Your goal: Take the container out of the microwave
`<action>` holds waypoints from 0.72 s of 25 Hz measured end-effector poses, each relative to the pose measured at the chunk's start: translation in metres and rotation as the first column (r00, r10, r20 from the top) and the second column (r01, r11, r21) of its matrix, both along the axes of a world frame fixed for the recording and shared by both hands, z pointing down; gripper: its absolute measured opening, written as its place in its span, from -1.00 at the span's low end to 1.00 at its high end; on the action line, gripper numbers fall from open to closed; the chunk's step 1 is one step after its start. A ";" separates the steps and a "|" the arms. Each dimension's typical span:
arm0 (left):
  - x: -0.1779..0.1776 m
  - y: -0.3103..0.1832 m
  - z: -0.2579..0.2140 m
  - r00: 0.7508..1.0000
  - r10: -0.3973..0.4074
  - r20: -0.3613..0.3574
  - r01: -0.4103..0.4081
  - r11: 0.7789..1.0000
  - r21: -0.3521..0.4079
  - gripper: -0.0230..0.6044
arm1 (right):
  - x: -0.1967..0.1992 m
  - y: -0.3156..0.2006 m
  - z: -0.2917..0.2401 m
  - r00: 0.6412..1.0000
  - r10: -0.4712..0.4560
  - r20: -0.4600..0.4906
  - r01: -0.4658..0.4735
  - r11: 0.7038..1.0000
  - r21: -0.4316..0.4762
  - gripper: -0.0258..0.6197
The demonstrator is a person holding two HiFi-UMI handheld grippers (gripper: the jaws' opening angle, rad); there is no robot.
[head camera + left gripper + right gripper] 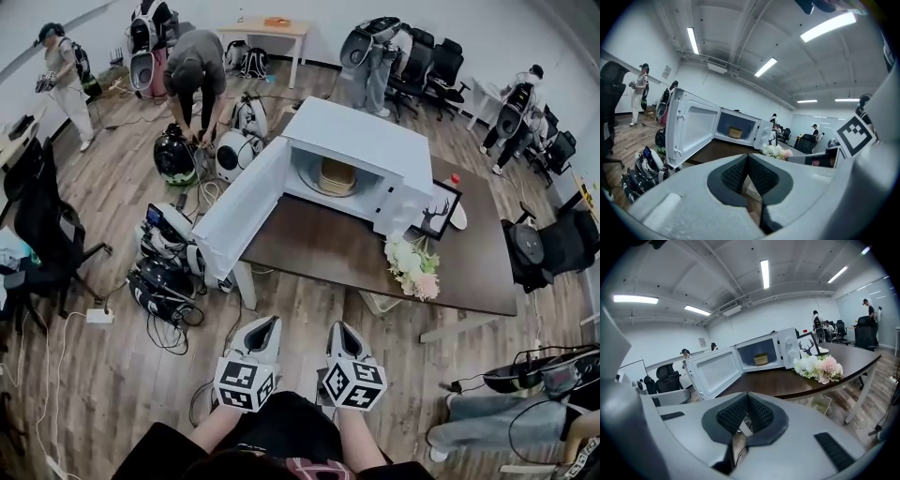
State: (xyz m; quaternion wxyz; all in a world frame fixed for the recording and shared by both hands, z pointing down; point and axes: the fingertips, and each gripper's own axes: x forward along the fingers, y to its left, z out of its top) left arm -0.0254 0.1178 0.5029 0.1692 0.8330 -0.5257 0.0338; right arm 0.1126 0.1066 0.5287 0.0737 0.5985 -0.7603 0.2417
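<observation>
A: Where is the container (338,176)?
B: Inside the open microwave (366,136) on the table (319,248).
A: The tools?
B: Left gripper (270,323) and right gripper (338,328) are both closed, empty, well short of it.

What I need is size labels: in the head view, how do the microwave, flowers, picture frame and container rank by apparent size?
1. microwave, door open
2. flowers and picture frame: about alike, so not ranked apart
3. container inside the microwave, smallest
</observation>
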 end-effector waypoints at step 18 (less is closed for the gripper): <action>0.036 -0.145 0.001 0.993 0.114 0.005 -0.114 0.993 -0.009 -0.90 | 0.028 -0.117 0.009 0.995 0.100 -0.003 -0.100 0.994 -0.043 -0.90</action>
